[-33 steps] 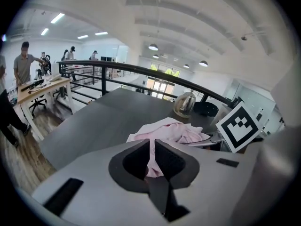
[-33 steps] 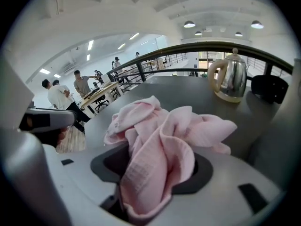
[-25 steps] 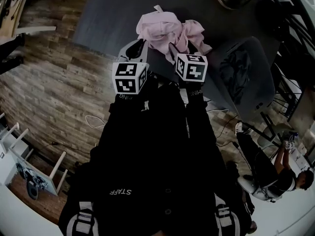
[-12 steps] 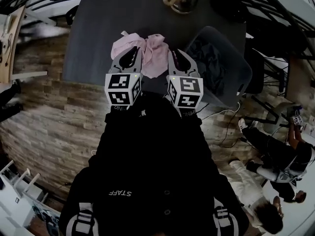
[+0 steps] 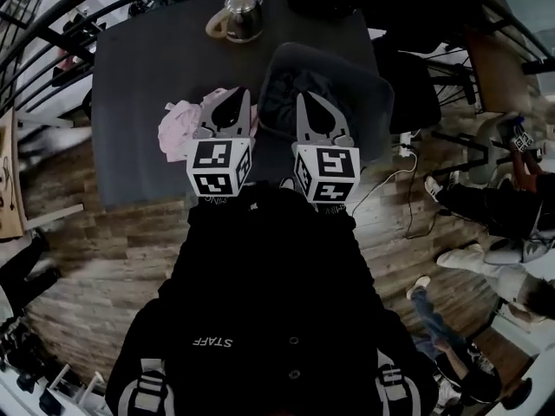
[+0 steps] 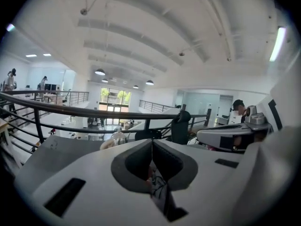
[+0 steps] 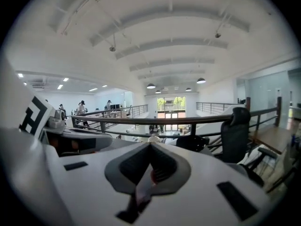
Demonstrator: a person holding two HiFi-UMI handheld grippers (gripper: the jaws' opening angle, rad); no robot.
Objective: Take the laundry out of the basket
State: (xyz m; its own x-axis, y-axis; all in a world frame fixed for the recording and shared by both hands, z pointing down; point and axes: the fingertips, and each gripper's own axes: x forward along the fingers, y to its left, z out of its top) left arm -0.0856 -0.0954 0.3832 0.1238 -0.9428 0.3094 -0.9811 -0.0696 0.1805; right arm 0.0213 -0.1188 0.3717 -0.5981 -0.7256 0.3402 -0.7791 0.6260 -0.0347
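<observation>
- Dark laundry point(image 5: 290, 89) lies in the grey basket point(image 5: 375, 85) on the table point(image 5: 130, 85); a pink garment point(image 5: 178, 126) is out, beside it.
- My right gripper point(image 5: 310, 102) hovers above the basket, jaws together, empty; left gripper point(image 5: 232, 102) likewise.
- Next, I reckon: open, dip in, pinch cloth.

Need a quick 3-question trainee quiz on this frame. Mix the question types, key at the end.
1. True or false: the pink garment lies inside the basket.
2. What stands at the far end of the table? A. a metal kettle B. a laptop C. a potted plant
3. Short answer: are the jaws of the right gripper open or shut, and is anything between them?

Key
1. False. It lies on the table, left of the basket.
2. A
3. Shut, with nothing between them.
</observation>
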